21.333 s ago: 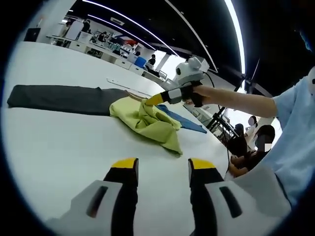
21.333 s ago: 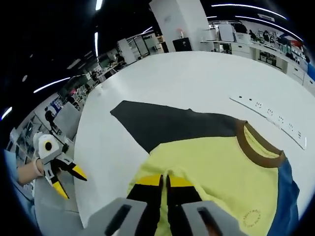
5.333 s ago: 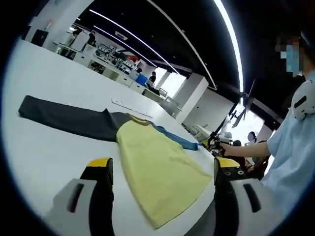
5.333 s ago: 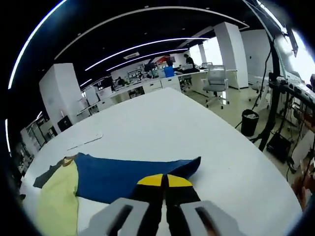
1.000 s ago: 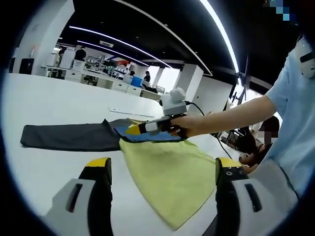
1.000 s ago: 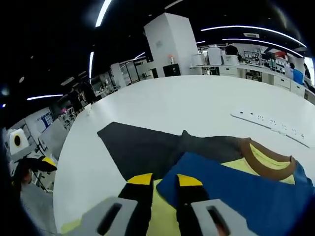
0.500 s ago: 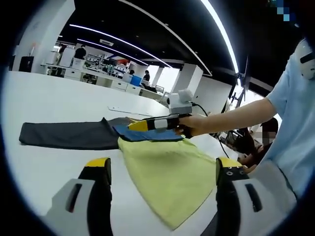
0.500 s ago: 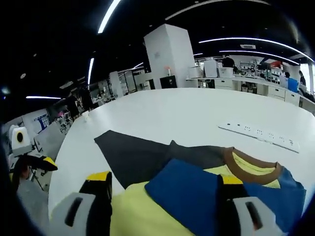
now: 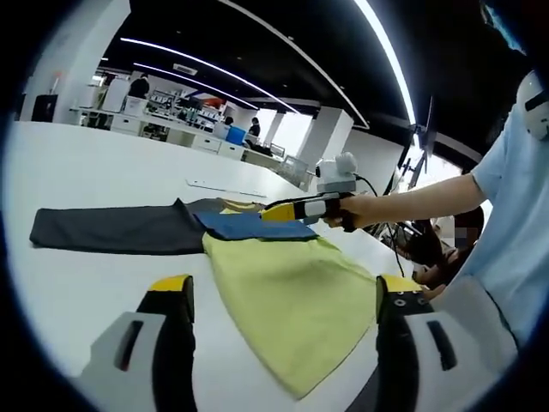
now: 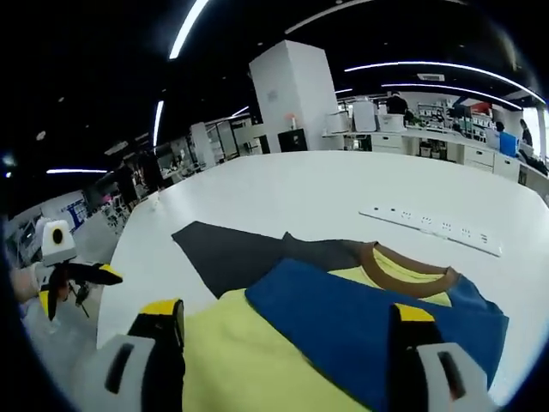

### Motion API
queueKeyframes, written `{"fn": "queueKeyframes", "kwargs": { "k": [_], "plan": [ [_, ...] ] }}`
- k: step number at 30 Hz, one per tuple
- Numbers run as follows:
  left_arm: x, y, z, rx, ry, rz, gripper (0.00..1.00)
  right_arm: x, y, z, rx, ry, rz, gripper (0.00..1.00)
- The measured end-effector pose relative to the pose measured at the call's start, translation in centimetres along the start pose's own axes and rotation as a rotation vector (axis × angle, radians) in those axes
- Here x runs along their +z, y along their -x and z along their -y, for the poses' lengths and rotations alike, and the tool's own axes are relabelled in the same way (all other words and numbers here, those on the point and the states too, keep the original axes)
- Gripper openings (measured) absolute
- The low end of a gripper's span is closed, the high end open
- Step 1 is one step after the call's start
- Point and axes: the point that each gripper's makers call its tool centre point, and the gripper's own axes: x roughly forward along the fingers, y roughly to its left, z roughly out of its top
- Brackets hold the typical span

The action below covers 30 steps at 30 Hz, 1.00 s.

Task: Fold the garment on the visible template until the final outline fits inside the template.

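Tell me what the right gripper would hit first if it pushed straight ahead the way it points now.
Most likely the blue sleeve folded across the yellow shirt body; the open right gripper points right at it, though how near is hard to judge.

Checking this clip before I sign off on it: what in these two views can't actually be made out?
- Template: no outline shows on the white table in either view; if present, the shirt may cover it.
- Shirt hem: cut off by the bottom edge in the right gripper view.
- White strip beyond the collar: too small to identify.
- Right tongs in the left gripper view: too small to judge their opening there.
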Motion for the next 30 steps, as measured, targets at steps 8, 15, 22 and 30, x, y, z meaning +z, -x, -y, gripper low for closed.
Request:
{"fn": "queueKeyframes", "kwargs": {
  "k": [8, 15, 22, 30],
  "plan": [
    [0.4, 0.0, 0.2, -0.004, 0.012, 0.021, 0.84, -0.9, 3.7, 1.7, -0.037, -0.030, 0.019, 1.00],
    [0.1, -0.1, 0.4, -0.011, 0.031, 0.016, 0.84, -2.3, 6.5, 3.6, -0.090, -0.058, 0.023, 1.00],
    [-0.4, -0.4, 0.8, -0.026, 0.042, -0.006, 0.84, -3.5, 9.0, 5.0, -0.140, -0.087, 0.034, 0.98],
    [-0.7, -0.5, 0.9, -0.034, 0.056, -0.017, 0.84, -4.2, 10.8, 5.8, -0.172, -0.109, 0.049, 0.97]
  ]
}}
